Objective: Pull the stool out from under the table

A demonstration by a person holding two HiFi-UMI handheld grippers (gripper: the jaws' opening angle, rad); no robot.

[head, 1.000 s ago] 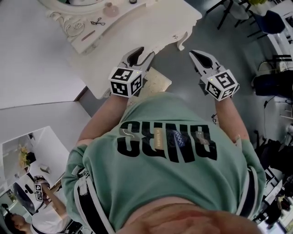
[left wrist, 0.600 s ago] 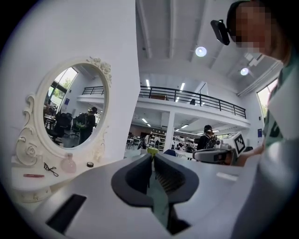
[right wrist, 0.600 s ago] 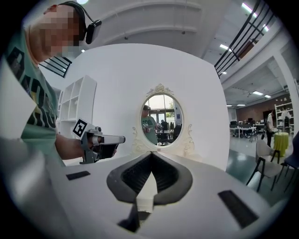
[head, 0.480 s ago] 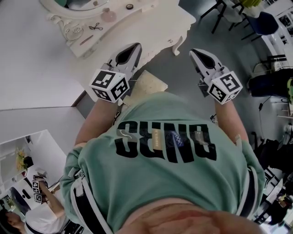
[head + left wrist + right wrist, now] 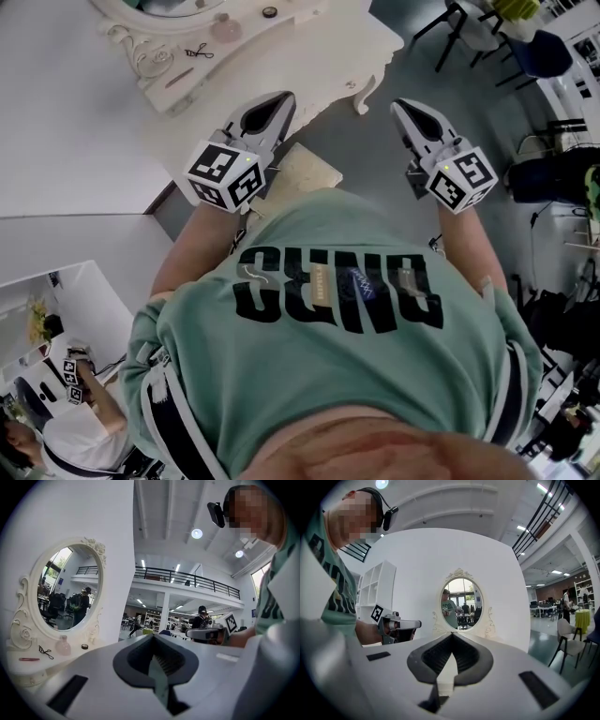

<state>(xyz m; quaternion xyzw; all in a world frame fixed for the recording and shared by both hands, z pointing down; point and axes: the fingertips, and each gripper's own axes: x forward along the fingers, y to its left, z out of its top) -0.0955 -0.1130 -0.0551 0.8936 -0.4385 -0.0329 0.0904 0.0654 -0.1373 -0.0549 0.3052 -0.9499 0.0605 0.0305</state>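
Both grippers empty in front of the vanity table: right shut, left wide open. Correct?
No. The left gripper is shut too: the left gripper view shows its jaws together, nothing between. The right gripper is shut and empty, both before the vanity table.

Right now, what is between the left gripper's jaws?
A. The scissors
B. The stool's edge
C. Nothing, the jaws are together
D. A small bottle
C: in the left gripper view the left gripper has its jaws closed tip to tip with nothing between them. In the head view the stool stands on the floor by the table.
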